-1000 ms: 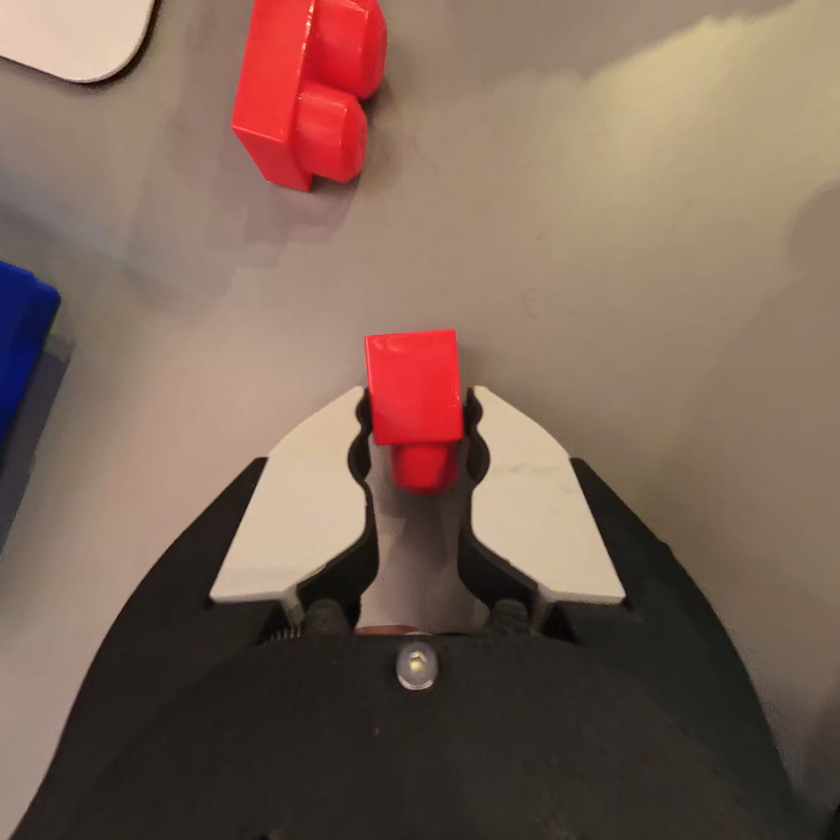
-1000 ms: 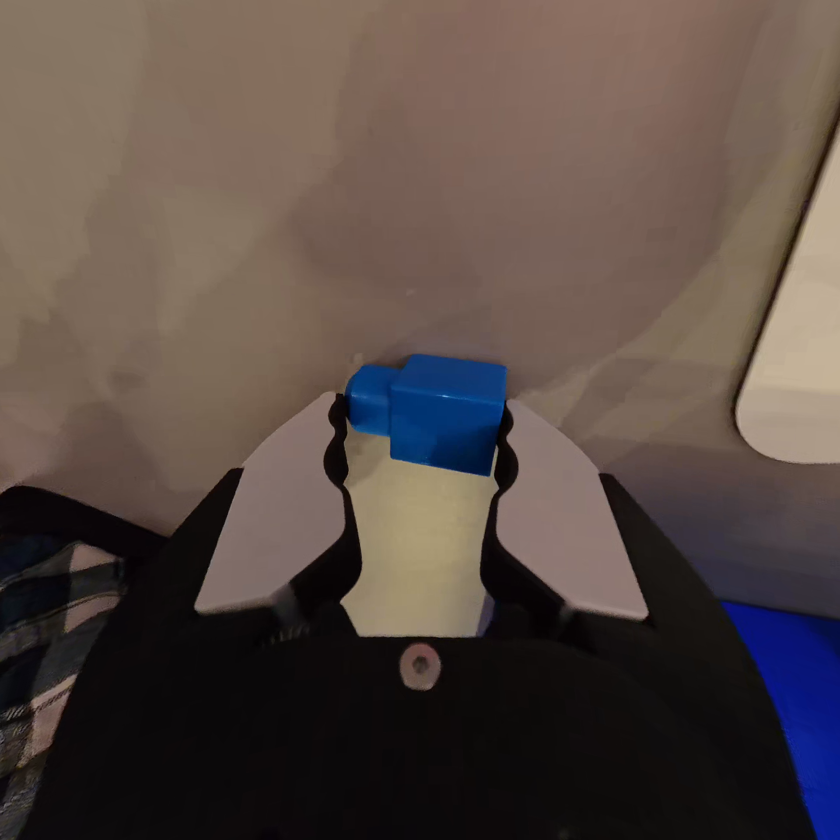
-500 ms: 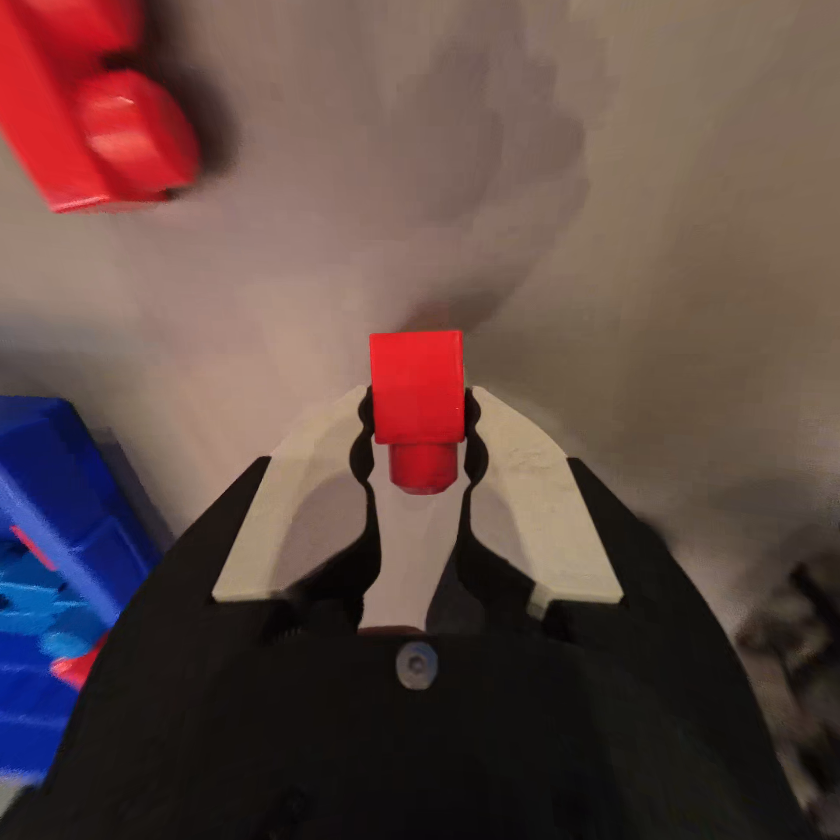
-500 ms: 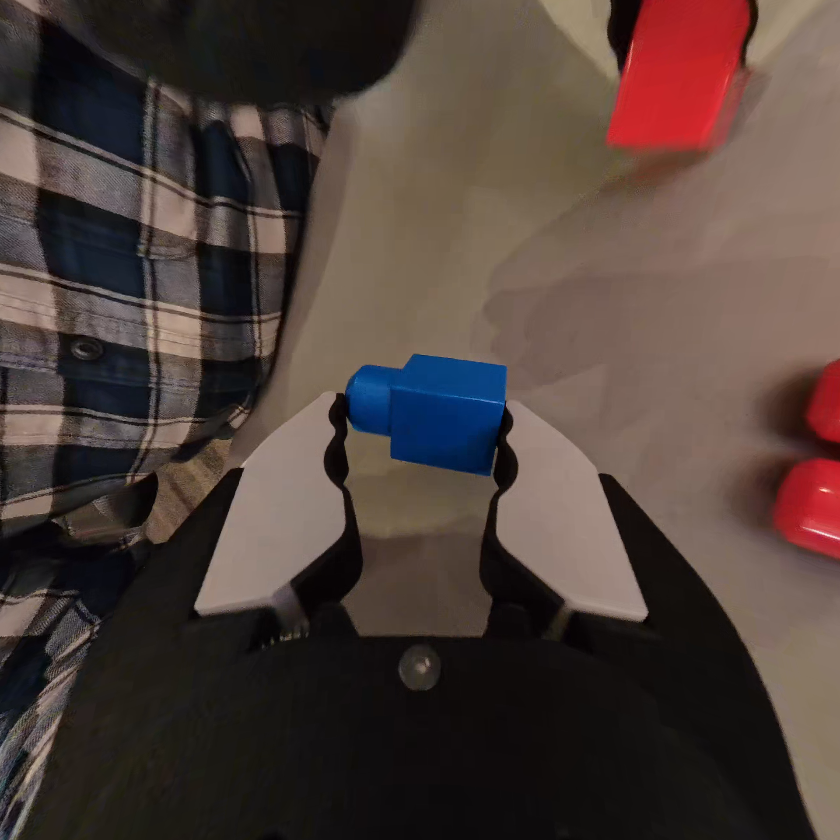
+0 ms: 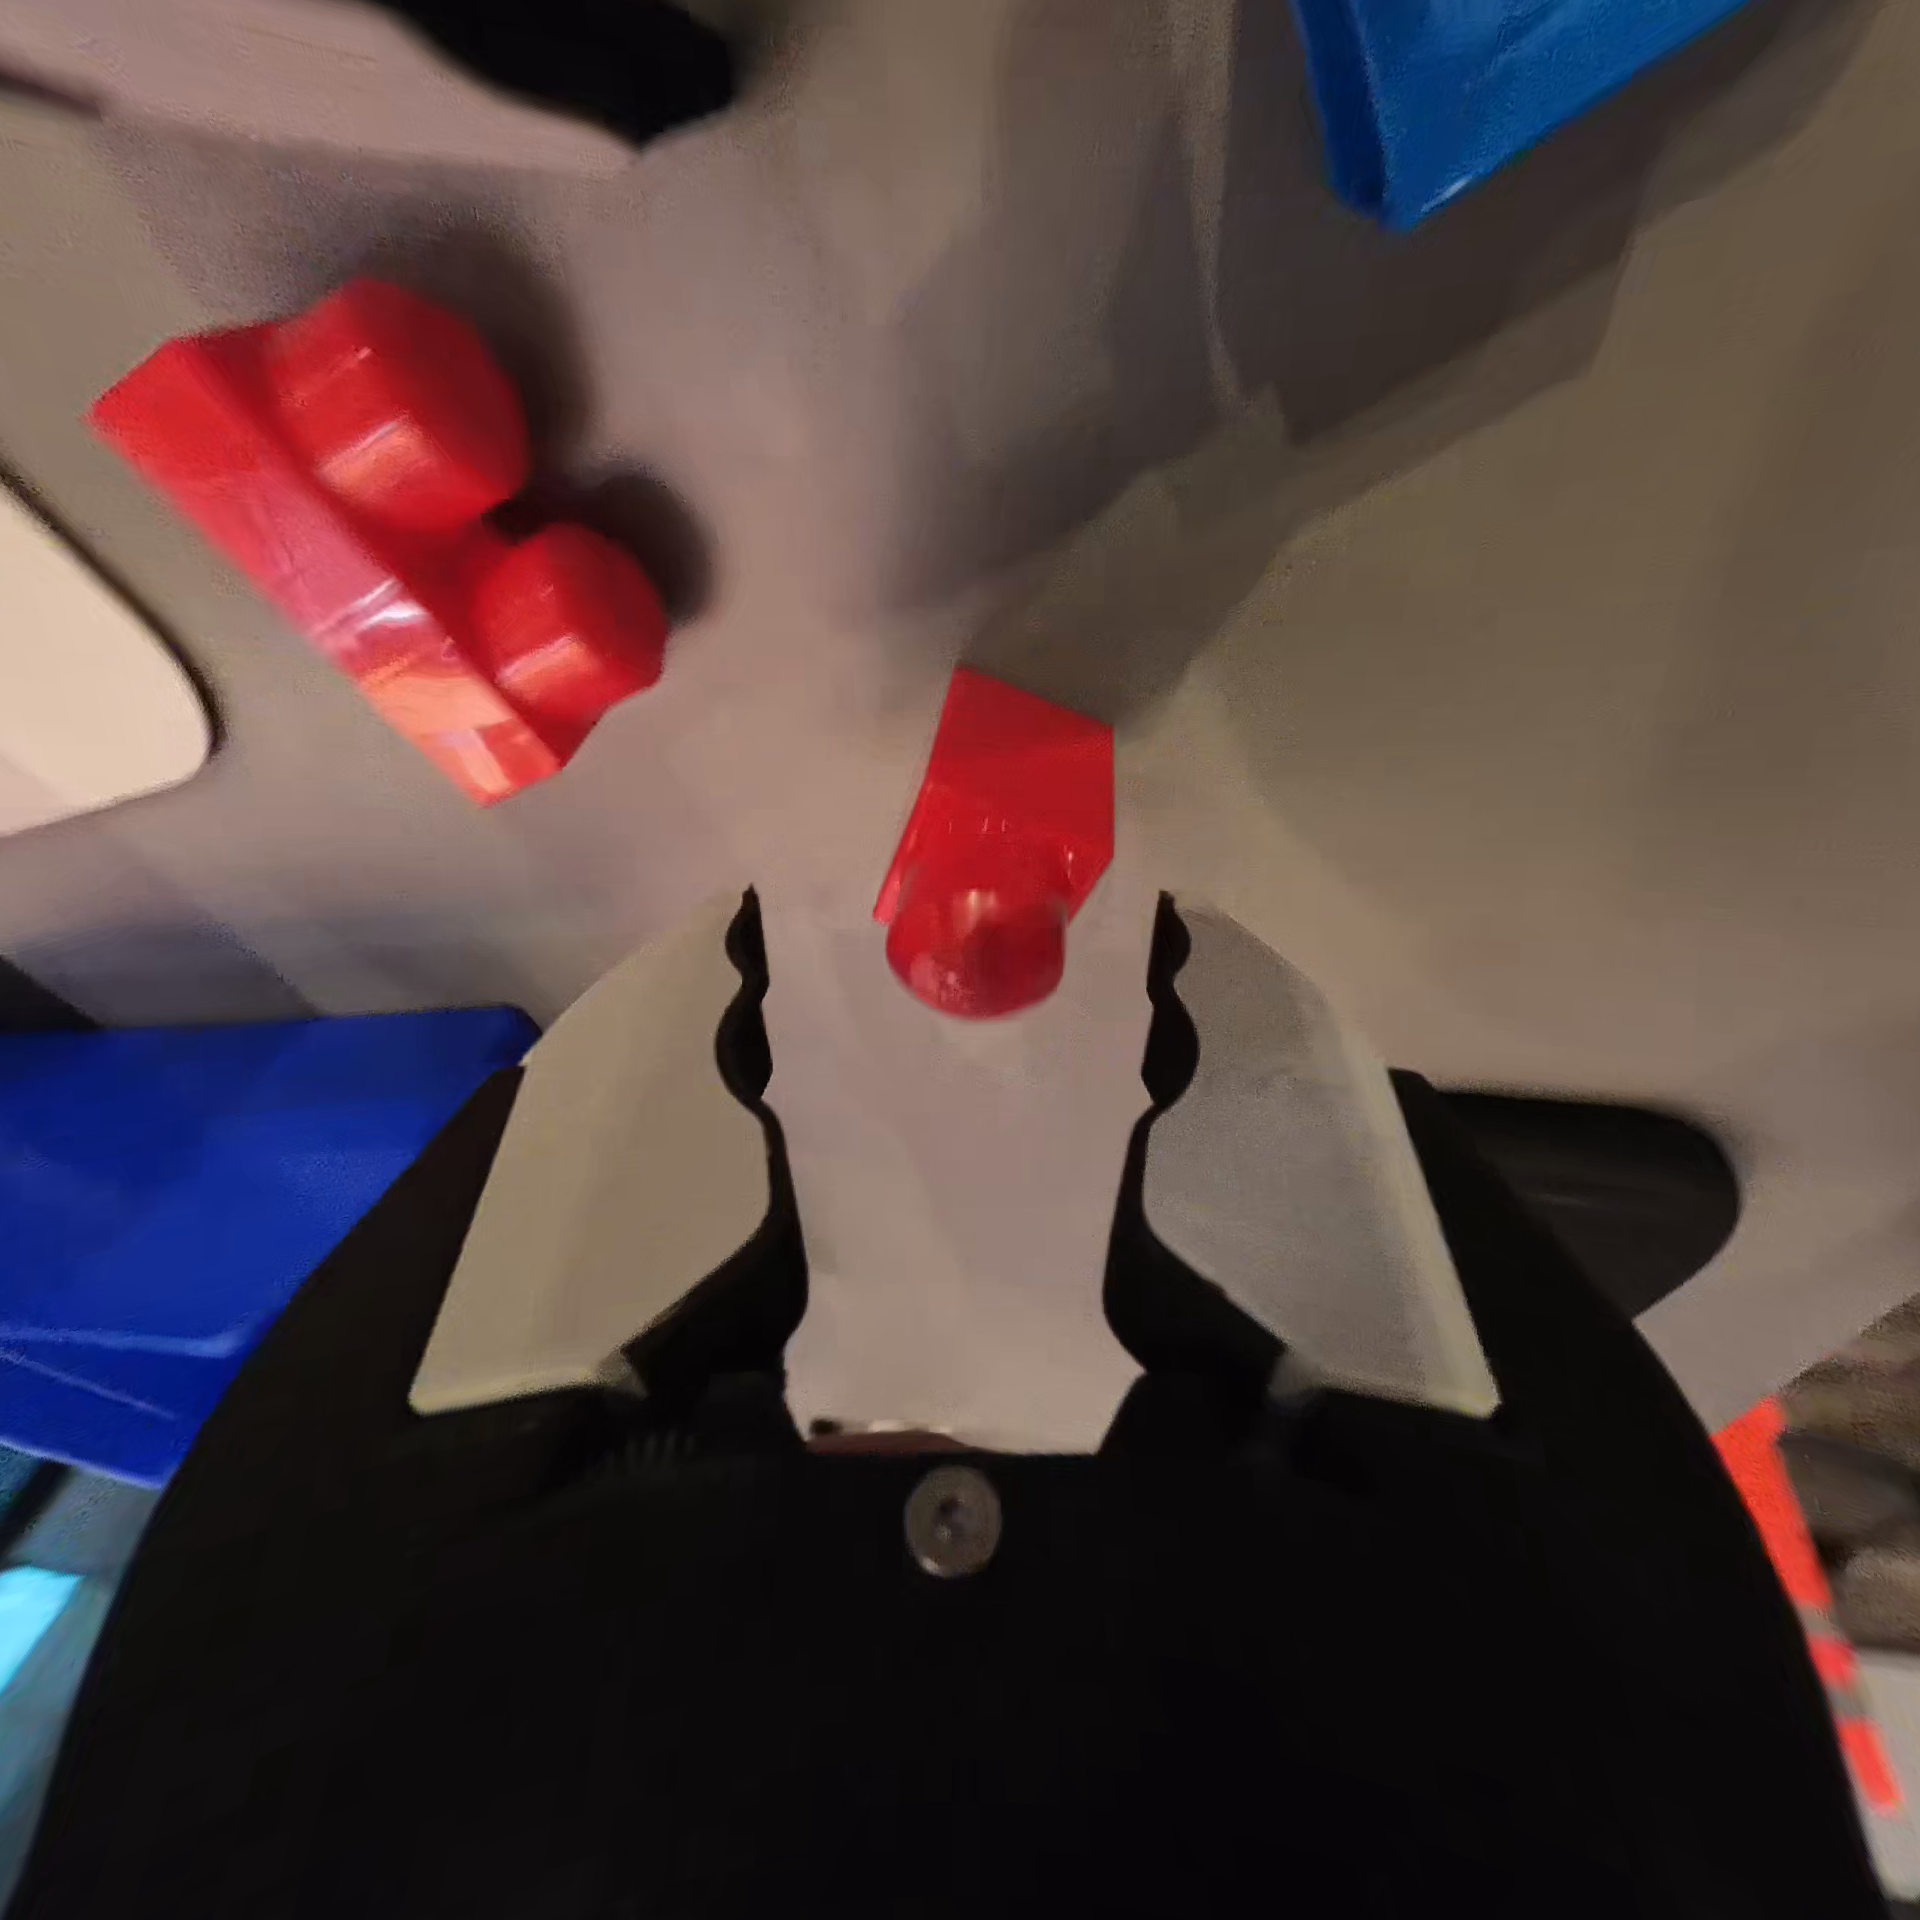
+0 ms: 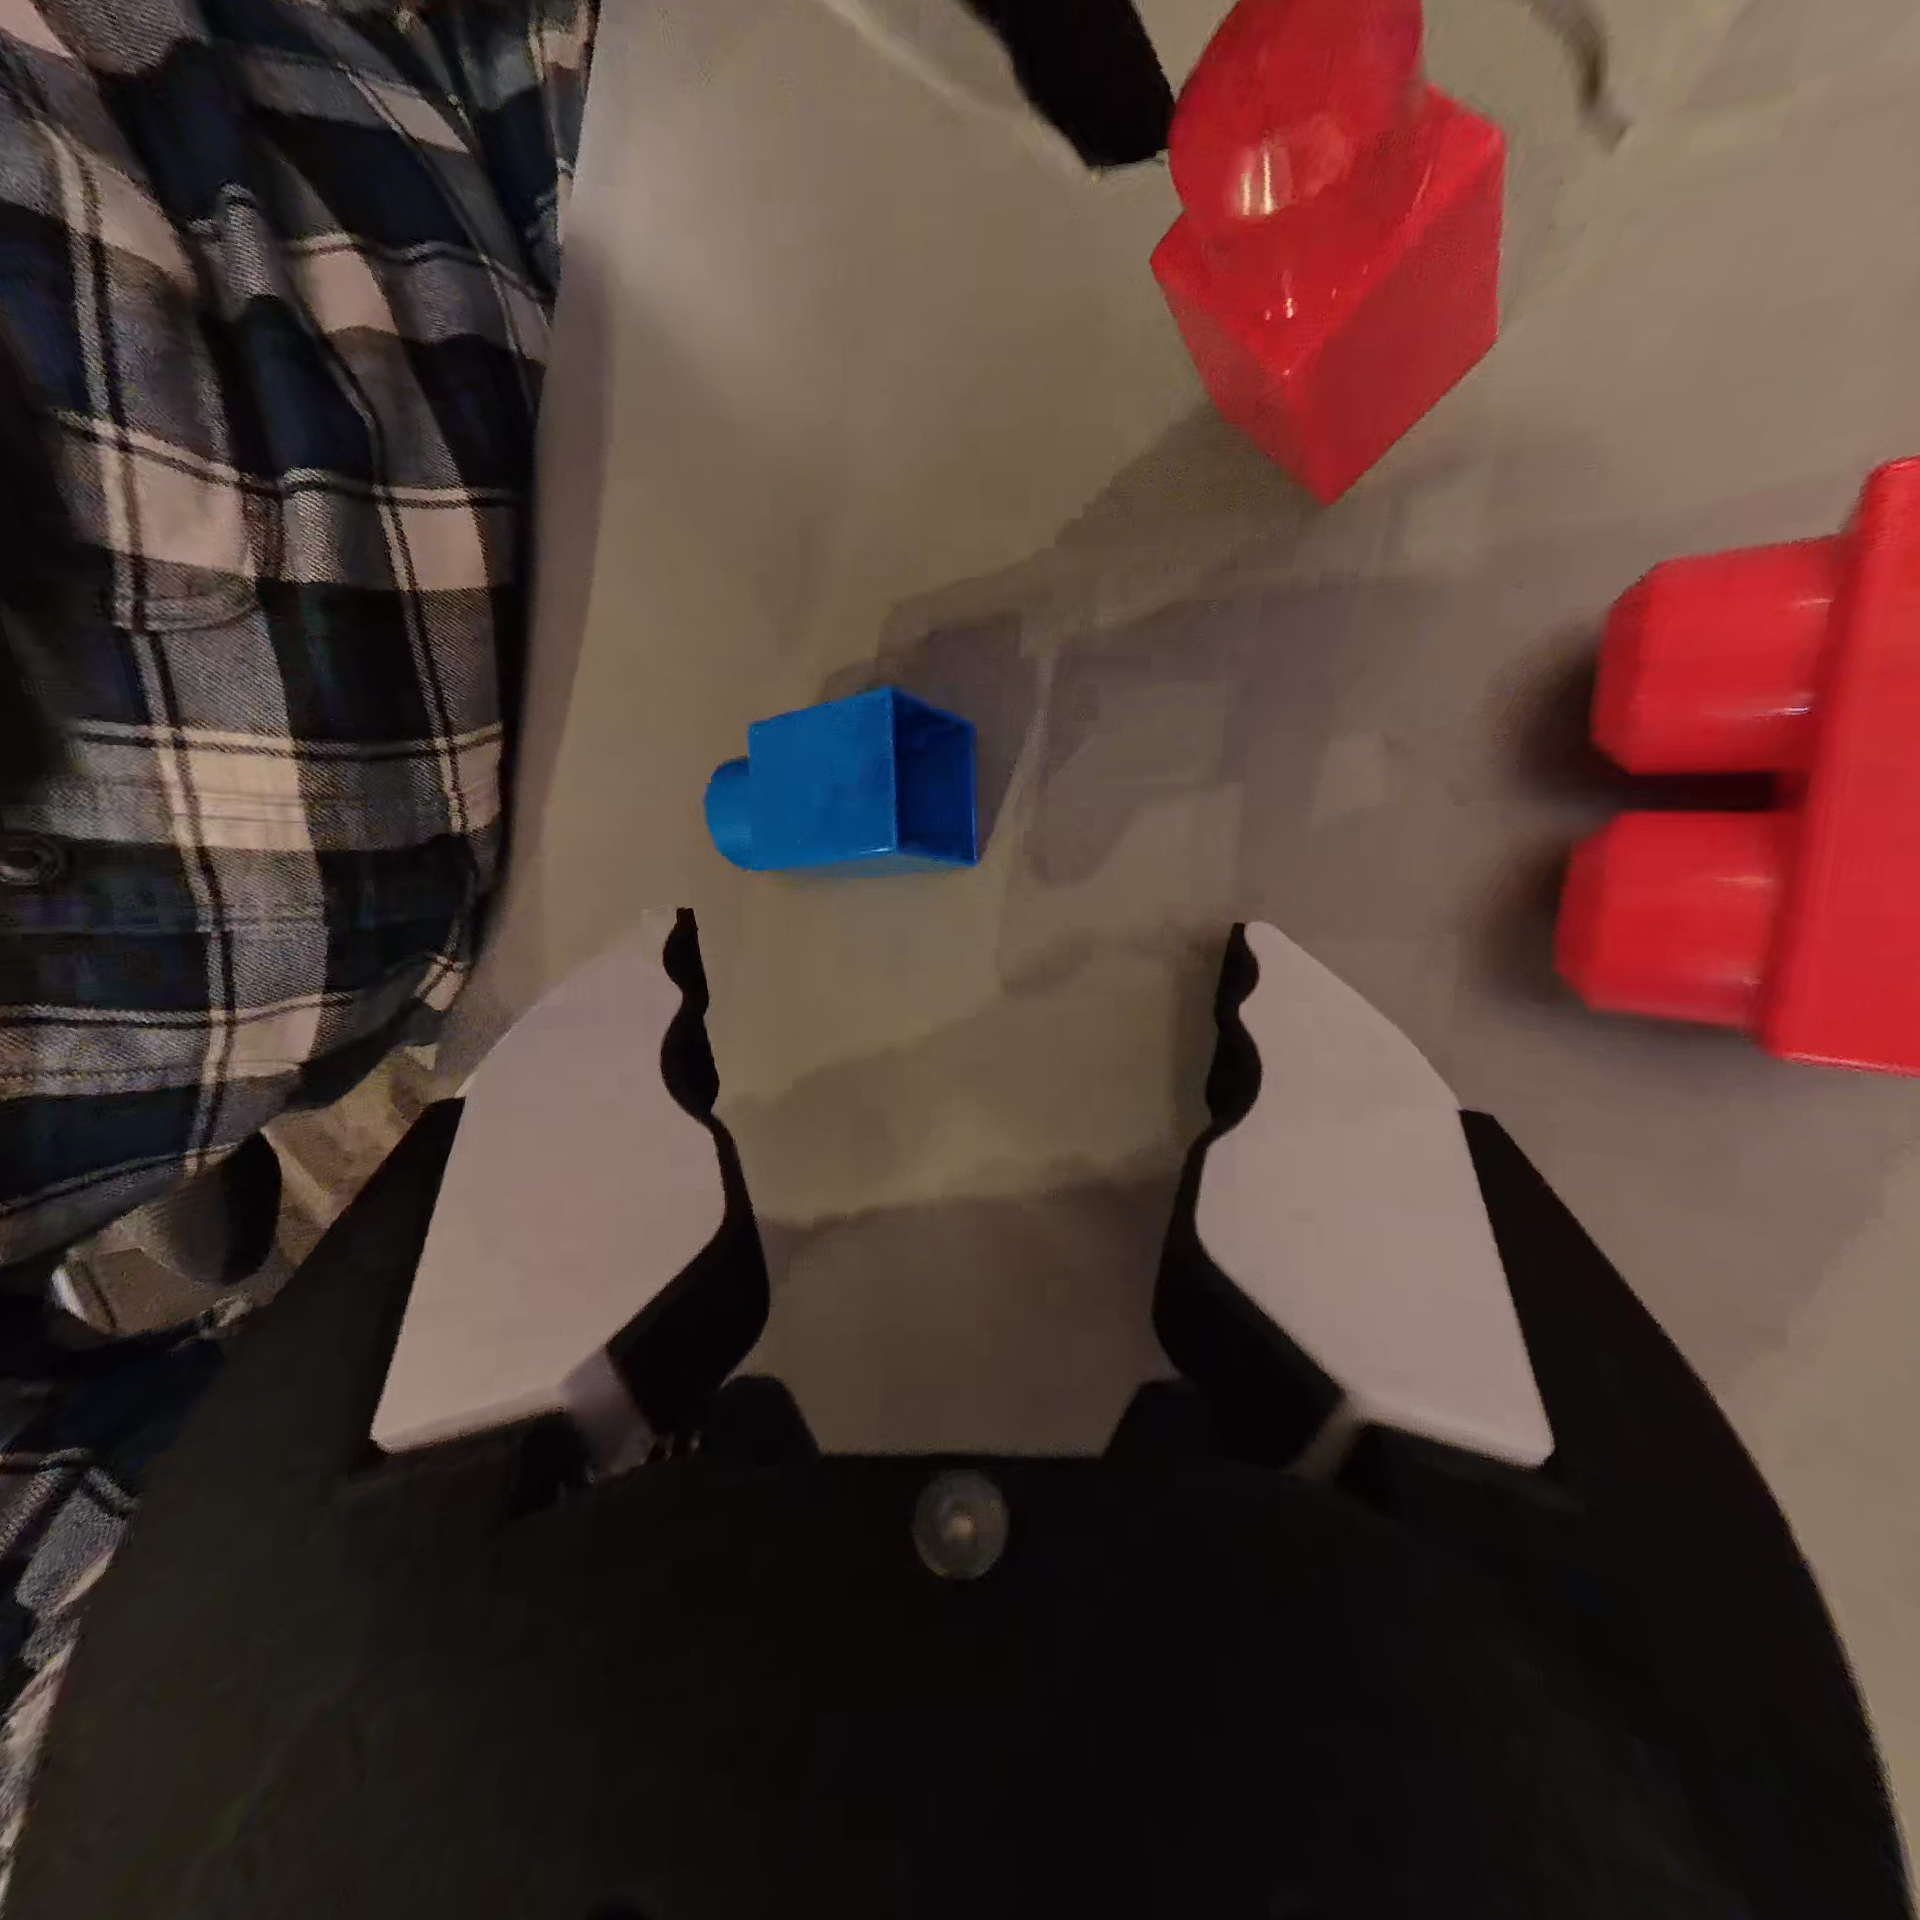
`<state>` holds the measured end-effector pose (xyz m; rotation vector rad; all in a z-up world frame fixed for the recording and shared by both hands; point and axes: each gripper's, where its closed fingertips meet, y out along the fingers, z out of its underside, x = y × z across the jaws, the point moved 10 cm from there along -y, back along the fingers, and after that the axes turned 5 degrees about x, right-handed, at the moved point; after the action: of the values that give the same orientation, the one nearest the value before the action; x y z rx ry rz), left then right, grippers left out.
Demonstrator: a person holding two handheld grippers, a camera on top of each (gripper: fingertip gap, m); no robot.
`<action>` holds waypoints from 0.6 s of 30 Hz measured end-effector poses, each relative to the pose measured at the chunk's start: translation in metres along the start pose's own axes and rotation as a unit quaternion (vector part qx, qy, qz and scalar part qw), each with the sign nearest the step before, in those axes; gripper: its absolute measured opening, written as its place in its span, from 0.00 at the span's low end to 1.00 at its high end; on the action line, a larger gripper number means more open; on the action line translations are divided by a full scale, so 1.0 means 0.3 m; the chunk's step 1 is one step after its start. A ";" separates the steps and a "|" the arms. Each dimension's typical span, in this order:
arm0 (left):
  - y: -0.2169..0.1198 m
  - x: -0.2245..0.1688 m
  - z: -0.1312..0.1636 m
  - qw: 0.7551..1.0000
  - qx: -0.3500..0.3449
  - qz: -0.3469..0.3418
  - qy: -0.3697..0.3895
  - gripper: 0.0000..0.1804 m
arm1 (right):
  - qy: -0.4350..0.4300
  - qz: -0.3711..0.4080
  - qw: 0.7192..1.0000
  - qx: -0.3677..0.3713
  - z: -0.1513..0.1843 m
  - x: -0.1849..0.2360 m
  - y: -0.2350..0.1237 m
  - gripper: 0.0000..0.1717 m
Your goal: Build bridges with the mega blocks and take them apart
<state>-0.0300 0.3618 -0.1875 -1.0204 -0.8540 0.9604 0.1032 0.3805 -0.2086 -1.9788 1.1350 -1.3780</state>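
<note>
A single-stud block (image 6: 847, 784) lies on the table (image 6: 831, 312), just ahead of the right gripper (image 6: 956, 935). A two-stud block (image 6: 1766, 810) lies to its right. Another single-stud block (image 6: 1340, 270) lies behind them.

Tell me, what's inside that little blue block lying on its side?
The small blue block lies on the grey table with its open end facing right. The hollow looks empty as far as it shows; its deepest part is in shadow.

Grey table (image 6: 831, 416); plaid shirt (image 6: 260, 520) at its edge.
</note>
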 end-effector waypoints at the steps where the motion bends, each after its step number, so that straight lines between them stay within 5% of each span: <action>1: -0.017 0.005 0.028 0.999 -0.019 -0.007 -0.027 0.39 | -0.006 0.004 1.000 -0.008 0.000 0.006 -0.013 0.55; 6: -0.089 -0.085 0.112 0.976 -0.167 -0.019 -0.139 0.41 | -0.020 0.015 1.000 -0.015 0.009 0.033 -0.058 0.52; 10: -0.122 -0.205 0.000 0.943 -0.293 -0.049 -0.153 0.42 | -0.021 0.025 0.999 -0.022 0.017 0.035 -0.083 0.50; 13: -0.103 -0.244 -0.115 0.945 -0.292 -0.111 -0.093 0.38 | -0.022 0.026 0.999 -0.029 0.024 0.039 -0.097 0.50; 18: -0.065 -0.237 -0.213 0.966 -0.193 -0.134 0.109 0.34 | -0.026 0.028 0.999 -0.024 0.035 0.046 -0.106 0.49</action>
<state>0.0082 0.2724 -0.1971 -1.2767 -0.9850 0.4500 0.1265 0.3855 -0.1813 -1.9894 1.2003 -1.2758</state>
